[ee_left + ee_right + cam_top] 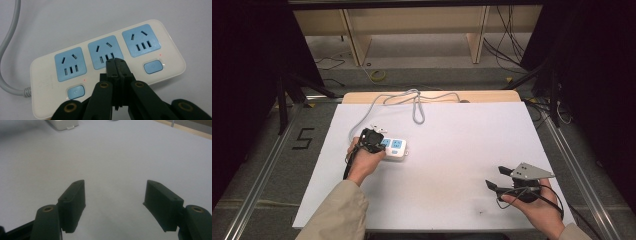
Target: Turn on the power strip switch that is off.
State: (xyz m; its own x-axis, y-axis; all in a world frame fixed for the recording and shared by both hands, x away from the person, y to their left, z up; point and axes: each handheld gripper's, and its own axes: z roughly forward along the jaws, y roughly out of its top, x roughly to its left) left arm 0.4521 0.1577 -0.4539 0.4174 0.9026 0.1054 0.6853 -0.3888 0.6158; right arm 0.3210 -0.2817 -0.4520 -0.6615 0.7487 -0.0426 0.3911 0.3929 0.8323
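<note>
A white power strip (394, 148) with three blue sockets lies left of centre on the white table top (452, 150). My left gripper (376, 142) is shut with nothing between its pads and points down at the strip. In the left gripper view the power strip (172, 47) lies across the frame. The closed tips of the left gripper (115, 61) are at the lower edge of the middle socket (105, 51). They cover the spot between the two visible blue switches (75, 91) (153, 66). My right gripper (495, 176) rests open and empty at the front right. Its own view shows the right gripper (115, 184) above bare table.
The strip's grey cable (417, 107) runs to the back and loops near the wooden back edge (432, 96). In the right gripper view a corner of the strip (62, 123) lies far off at the top left. Metal rails and dark stands flank the table.
</note>
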